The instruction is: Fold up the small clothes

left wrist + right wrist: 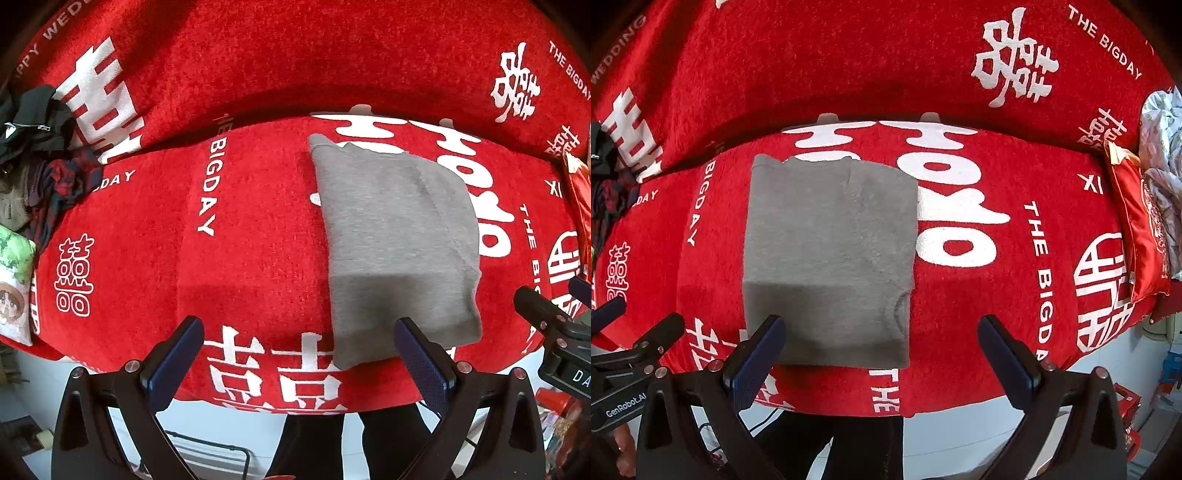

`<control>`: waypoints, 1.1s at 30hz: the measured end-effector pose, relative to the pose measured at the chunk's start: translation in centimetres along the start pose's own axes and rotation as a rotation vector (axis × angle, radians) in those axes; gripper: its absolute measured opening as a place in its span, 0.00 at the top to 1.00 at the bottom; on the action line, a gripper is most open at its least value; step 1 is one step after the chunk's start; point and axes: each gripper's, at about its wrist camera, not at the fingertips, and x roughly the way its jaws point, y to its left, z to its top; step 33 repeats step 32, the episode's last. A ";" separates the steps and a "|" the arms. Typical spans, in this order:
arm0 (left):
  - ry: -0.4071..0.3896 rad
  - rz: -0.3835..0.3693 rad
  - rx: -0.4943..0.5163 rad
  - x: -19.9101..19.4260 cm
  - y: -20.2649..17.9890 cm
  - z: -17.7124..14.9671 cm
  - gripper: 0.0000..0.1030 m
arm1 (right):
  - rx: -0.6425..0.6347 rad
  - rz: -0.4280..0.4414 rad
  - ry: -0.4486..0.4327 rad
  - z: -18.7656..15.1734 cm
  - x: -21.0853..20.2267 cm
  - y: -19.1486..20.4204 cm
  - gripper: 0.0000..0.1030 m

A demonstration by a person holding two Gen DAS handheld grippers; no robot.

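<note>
Left wrist view shows my left gripper with its jaws spread wide and empty, hovering at the near edge of the red cover. The folded grey garment lies flat on that cover, its near hem by my right-hand finger. My right gripper is likewise spread apart, holding nothing, just above the garment's near edge.

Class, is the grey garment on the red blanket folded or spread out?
Folded: the grey garment lies as a compact rectangle with layered edges, a sleeve tucked over it.
</note>
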 end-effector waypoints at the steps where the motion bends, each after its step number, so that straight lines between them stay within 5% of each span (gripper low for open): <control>1: 0.002 0.000 0.000 0.1 0.1 0.0 0.00 | 0.001 0.000 0.000 0.0 0.0 0.0 0.00; 33: -0.050 -0.005 0.012 -0.4 0.8 0.6 0.00 | 0.004 -0.015 0.014 -0.1 0.0 0.8 0.00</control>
